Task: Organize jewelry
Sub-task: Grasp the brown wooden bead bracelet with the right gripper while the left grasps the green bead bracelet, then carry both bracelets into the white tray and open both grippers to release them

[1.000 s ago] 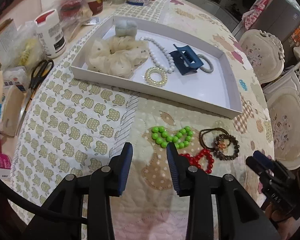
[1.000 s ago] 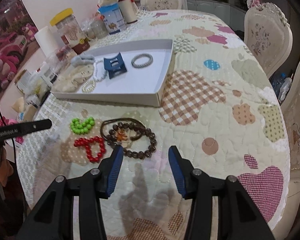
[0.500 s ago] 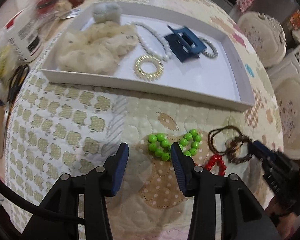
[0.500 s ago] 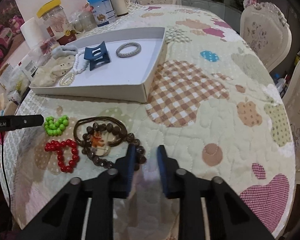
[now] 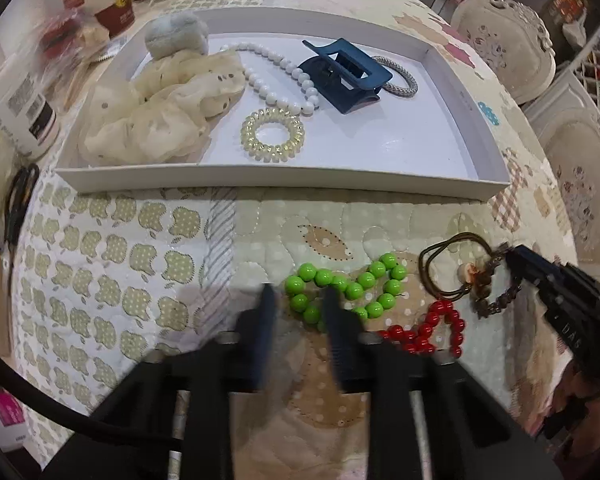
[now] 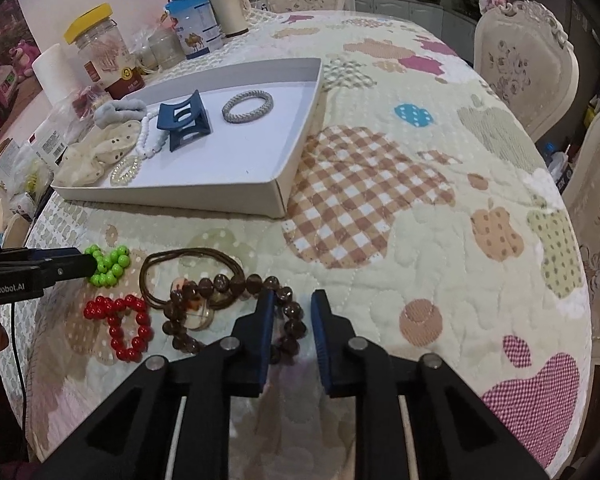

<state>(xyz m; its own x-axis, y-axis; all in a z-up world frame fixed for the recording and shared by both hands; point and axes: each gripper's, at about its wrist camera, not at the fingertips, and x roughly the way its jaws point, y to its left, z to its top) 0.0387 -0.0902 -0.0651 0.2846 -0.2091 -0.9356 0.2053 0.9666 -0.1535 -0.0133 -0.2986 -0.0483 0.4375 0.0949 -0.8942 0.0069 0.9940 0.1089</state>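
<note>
A white tray (image 5: 284,180) holds a cream scrunchie (image 5: 160,108), white bead necklace (image 5: 276,72), blue claw clip (image 5: 344,74), grey band (image 5: 400,80) and clear coil tie (image 5: 272,134). On the quilt lie a green bead bracelet (image 5: 352,288), a red bead bracelet (image 5: 432,330), a brown hair tie (image 6: 192,268) and a brown bead bracelet (image 6: 220,292). My left gripper (image 5: 298,300) is closing around the left end of the green bracelet. My right gripper (image 6: 292,312) has its fingers narrowed around the brown bracelet's right side (image 6: 294,316).
Jars, bottles and a paper roll (image 6: 54,74) crowd the table's far left. Scissors (image 5: 18,200) lie left of the tray. Chairs (image 6: 528,72) stand along the right edge. The quilt to the right of the tray is bare.
My left gripper moved forward and down onto the green bracelet and narrowed. My right gripper narrowed and moved onto the brown bead bracelet.
</note>
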